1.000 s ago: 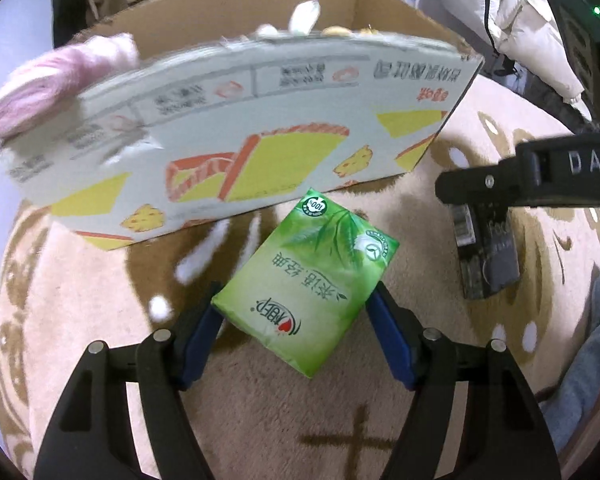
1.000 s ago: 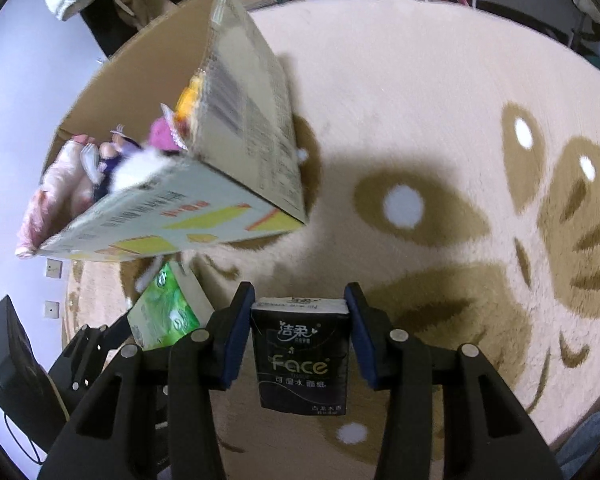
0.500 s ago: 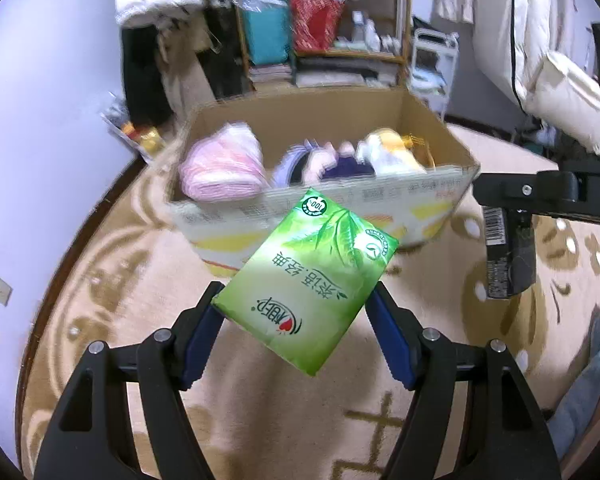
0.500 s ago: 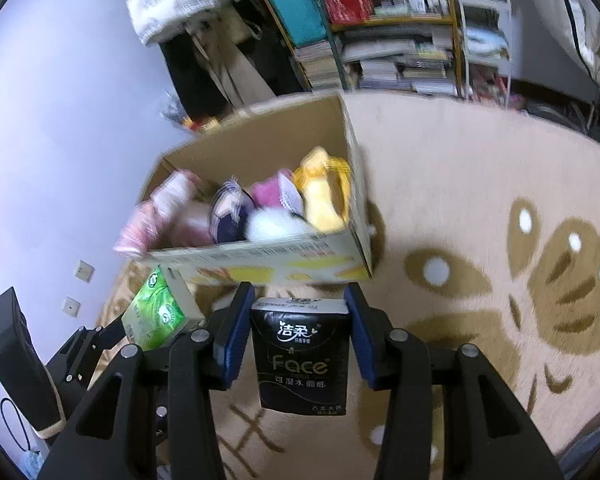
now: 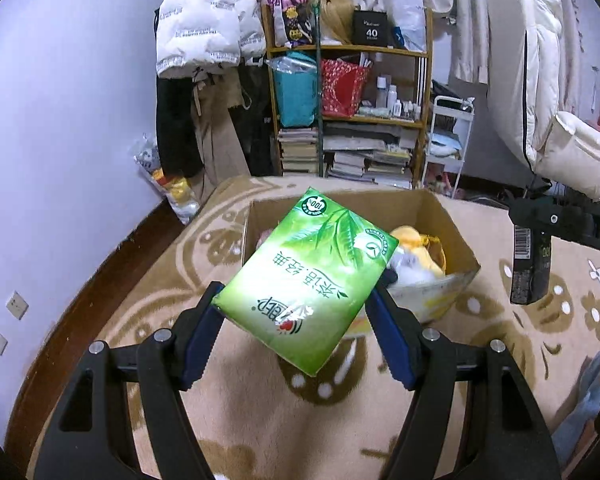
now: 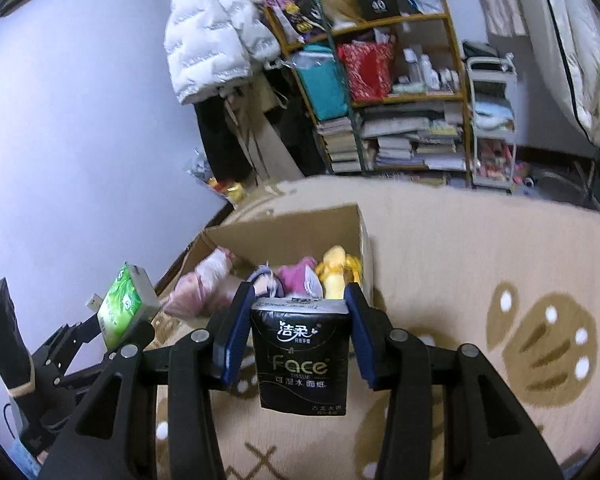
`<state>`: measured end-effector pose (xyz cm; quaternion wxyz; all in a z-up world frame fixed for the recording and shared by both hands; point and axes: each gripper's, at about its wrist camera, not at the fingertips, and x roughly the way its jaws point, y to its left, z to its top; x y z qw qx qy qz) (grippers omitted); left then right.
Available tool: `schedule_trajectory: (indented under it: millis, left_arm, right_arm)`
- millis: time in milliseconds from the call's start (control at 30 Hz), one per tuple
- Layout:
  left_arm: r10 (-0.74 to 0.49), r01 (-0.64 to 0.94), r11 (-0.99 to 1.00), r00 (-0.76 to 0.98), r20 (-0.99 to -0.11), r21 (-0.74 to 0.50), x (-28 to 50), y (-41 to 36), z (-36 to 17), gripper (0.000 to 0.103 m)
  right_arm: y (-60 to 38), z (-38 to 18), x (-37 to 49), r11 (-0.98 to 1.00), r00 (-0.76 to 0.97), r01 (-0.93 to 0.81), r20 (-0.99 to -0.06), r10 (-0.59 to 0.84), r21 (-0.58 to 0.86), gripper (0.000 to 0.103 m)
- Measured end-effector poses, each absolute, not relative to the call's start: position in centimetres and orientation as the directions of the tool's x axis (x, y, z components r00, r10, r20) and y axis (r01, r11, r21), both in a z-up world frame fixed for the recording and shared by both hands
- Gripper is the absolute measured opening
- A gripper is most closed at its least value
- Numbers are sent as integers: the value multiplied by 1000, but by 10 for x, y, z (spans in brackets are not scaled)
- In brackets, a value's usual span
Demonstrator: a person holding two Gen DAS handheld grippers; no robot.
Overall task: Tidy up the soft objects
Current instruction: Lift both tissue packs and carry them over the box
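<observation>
My left gripper (image 5: 296, 320) is shut on a green tissue pack (image 5: 306, 276) and holds it tilted in the air, in front of an open cardboard box (image 5: 456, 236) on the rug. My right gripper (image 6: 298, 336) is shut on a black tissue pack (image 6: 300, 356), also raised before the box (image 6: 284, 220). The box holds several soft toys: a pink one (image 6: 204, 284), a magenta one (image 6: 296, 276) and a yellow one (image 6: 338, 268). The green pack also shows in the right wrist view (image 6: 124, 304), and the black pack in the left wrist view (image 5: 530, 268).
A beige patterned rug (image 6: 480, 264) covers the floor. Behind the box stand a cluttered shelf with books (image 5: 352, 120), hanging coats (image 5: 204, 28) and a white cart (image 5: 448, 136). A wall (image 5: 60, 120) runs on the left. White bedding (image 5: 560, 120) lies at the right.
Both grippers have risen and pulled back with their packs. The box now looks smaller and lower, and more of the shelf and room shows.
</observation>
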<state>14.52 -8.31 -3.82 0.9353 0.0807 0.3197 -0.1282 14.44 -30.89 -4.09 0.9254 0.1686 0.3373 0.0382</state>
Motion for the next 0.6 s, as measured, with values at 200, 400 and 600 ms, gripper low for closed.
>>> schedule_trajectory:
  millis: [200,400,600]
  left_arm:
    - [-213,304,950,800,-561,73,159,-88,-18,70]
    - [-195,283,955,825,-530,90,182,-89,-8,70]
    - [-201,278,958,817,-540,64,205,-88,-14,71]
  right_arm:
    - [-301,-30,154,955,805,13,-570,165,295,48]
    - [-295,-28,165,963,823,1,-547,153,271,48]
    - [-287,-34,175,970,835,-10,-532,143,244,48]
